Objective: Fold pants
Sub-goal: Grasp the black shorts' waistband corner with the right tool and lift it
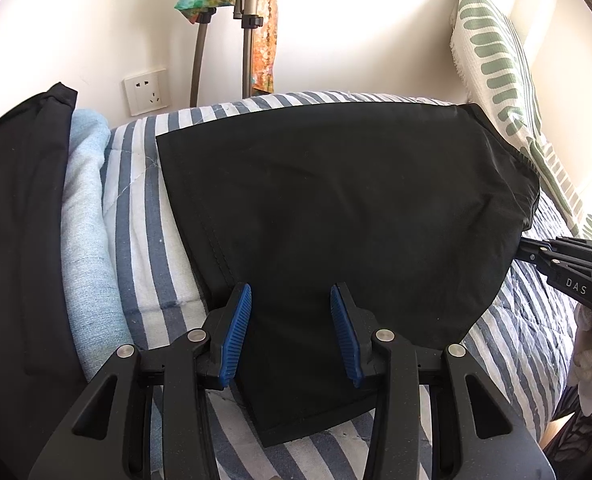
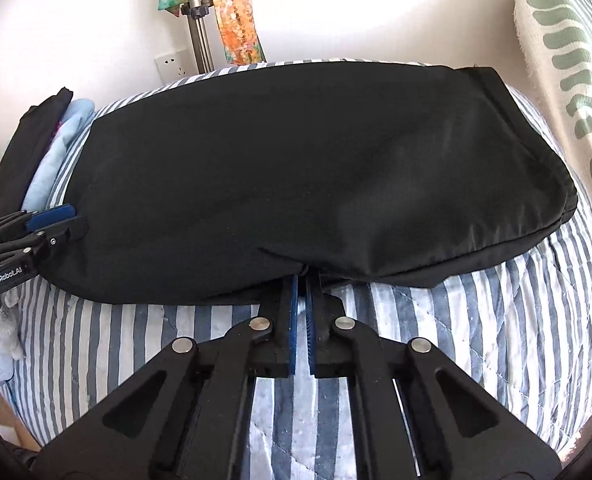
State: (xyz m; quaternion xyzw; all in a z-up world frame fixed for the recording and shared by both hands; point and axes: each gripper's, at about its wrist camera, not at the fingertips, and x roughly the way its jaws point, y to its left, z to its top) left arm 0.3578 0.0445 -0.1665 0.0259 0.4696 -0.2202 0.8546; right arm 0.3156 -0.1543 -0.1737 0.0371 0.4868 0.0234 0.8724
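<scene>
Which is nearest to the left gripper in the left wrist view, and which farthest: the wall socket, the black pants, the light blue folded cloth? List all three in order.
1. Black pants: lying between the open fingers of the left gripper.
2. Light blue folded cloth: off to the left on the striped bed.
3. Wall socket: on the wall beyond the bed.

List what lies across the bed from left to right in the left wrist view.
Folded black garment → folded light blue fabric → bare strip of striped quilt → black pants → green-patterned pillow.
</scene>
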